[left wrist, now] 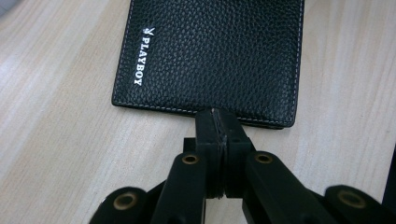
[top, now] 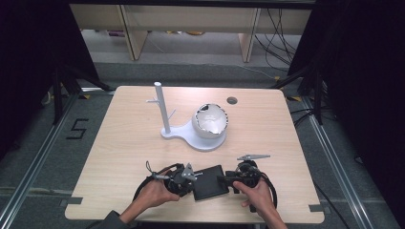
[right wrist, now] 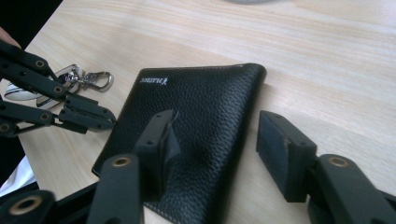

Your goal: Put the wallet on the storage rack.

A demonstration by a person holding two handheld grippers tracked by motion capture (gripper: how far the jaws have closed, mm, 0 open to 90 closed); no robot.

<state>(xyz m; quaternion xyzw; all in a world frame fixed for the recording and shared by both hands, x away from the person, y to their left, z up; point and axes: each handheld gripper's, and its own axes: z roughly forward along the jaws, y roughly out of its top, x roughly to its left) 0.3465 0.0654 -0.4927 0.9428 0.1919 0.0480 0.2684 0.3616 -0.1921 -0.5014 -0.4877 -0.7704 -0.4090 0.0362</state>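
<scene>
Pale wooden counter [top: 124,143], square, with wide bare surface on the left and right of the middle. At its centre, a white stand [top: 165,112] with an upright post and small pegs, on a white base. On that base's round part, a white broken-edged shell-like bowl [top: 210,121], tilted, mouth up. Near the far edge, a small round hole [top: 232,100].

Near the front edge, between the two hands, a black grained-leather wallet [top: 208,182], flat on the counter, closed, white stitching along its rims, white lettering by one corner. Open wood beyond it up to the stand's base; little room between it and the front edge.

Left gripper [left wrist: 218,122] gripped in the left hand [top: 155,193], forearm in from the bottom, pointing toward the wallet's left side. Fingers [left wrist: 205,135] pressed together, nothing seen between them, tips right at the wallet's near rim, possibly touching. Beside it in the right gripper view, a small metal keyring clasp [right wrist: 88,80] on the wood.

Right gripper [right wrist: 215,144] held by the right hand [top: 258,193], reaching in from the wallet's right. Fingers [right wrist: 156,140] partly apart, straddling the wallet's folded spine edge: one above the leather cover, the other over bare wood just beside the spine. Not yet pressed on the leather.
</scene>
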